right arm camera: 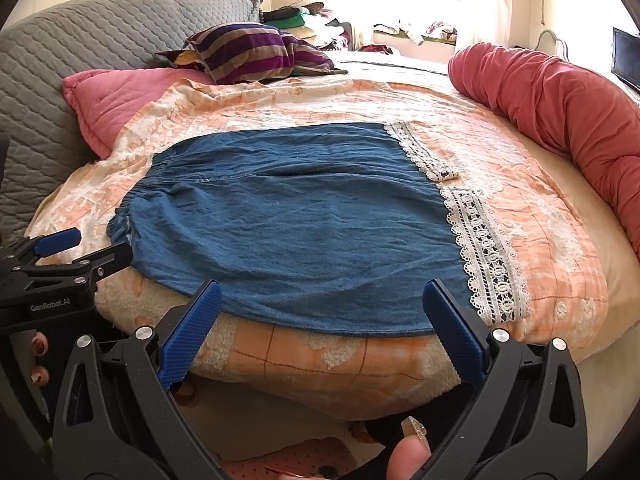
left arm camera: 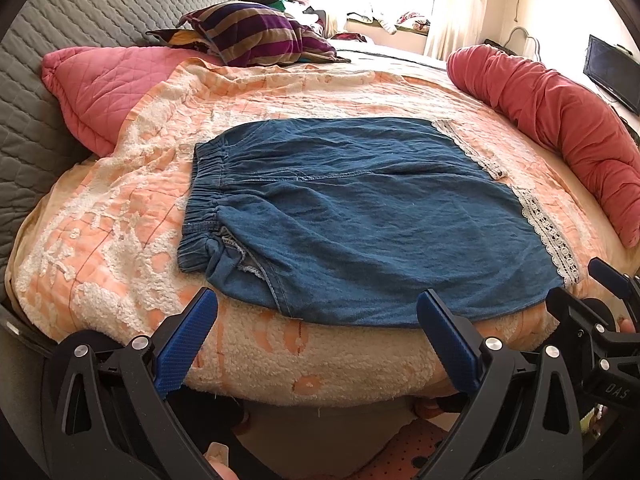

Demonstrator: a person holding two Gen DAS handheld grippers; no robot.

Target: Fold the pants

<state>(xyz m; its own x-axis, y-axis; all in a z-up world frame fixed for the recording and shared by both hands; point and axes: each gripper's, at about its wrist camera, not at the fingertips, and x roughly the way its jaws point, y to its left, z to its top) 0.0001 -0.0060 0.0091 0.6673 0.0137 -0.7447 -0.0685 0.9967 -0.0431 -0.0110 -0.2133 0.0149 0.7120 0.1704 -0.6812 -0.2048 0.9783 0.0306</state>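
Blue denim pants [left arm camera: 352, 216] [right arm camera: 296, 232] lie flat across an orange and white blanket [left arm camera: 132, 208] [right arm camera: 520, 216] on a bed. The elastic waistband [left arm camera: 202, 200] is at the left, and white lace hems [left arm camera: 552, 240] [right arm camera: 488, 256] are at the right. My left gripper [left arm camera: 318, 304] hovers open just short of the pants' near edge, nothing between its blue fingers. My right gripper [right arm camera: 322, 292] is likewise open over the near edge, closer to the lace end. Each gripper shows at the side of the other's view.
A pink quilted pillow [left arm camera: 92, 88] and a striped cushion [left arm camera: 248, 32] lie at the back left against a grey padded headboard [left arm camera: 48, 40]. A long red bolster [left arm camera: 560, 120] curves along the right side. A dark screen [left arm camera: 612, 72] stands at far right.
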